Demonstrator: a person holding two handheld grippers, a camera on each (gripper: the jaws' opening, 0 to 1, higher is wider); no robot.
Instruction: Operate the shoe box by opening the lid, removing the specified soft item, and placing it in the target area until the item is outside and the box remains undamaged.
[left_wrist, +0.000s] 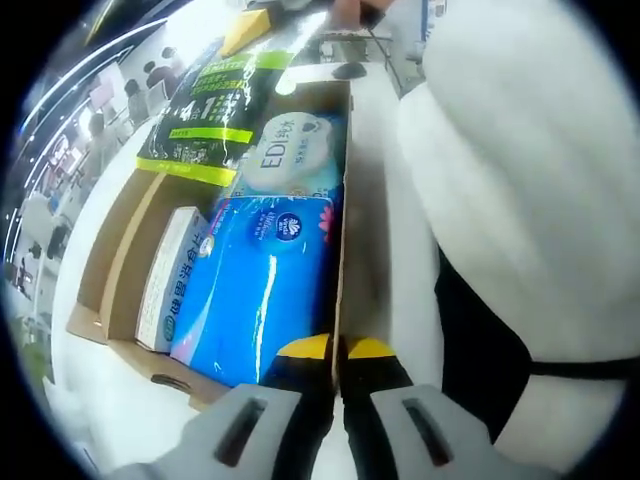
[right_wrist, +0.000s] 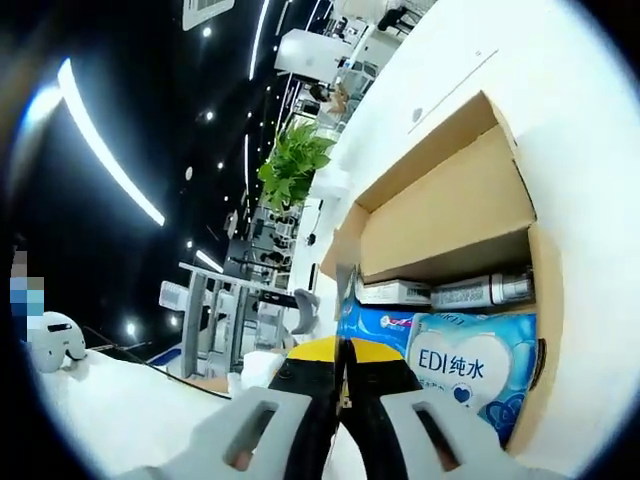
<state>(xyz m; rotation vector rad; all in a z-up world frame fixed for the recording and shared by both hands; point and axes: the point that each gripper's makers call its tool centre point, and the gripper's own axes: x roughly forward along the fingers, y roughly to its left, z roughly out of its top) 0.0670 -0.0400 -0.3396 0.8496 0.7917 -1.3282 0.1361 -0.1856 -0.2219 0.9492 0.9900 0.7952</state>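
An open cardboard shoe box (left_wrist: 118, 250) lies on a white table. It holds a glossy blue soft pack (left_wrist: 265, 290), a pale blue EDI wipes pack (left_wrist: 295, 150), a white carton (left_wrist: 175, 275) and a black-and-green pack (left_wrist: 205, 110). My left gripper (left_wrist: 337, 348) is shut on the top edge of the box's right wall. In the right gripper view the box's brown lid flap (right_wrist: 450, 210) stands open, with the EDI wipes pack (right_wrist: 470, 375) and the blue soft pack (right_wrist: 375, 325) below it. My right gripper (right_wrist: 340, 350) is shut on a thin cardboard edge of the box.
A person's white garment (left_wrist: 520, 180) is close on the right of the box. Two white cartons (right_wrist: 395, 292) lie deep in the box. The white table (right_wrist: 560, 80) stretches beyond it. A green plant (right_wrist: 295, 160) and metal racks stand further off.
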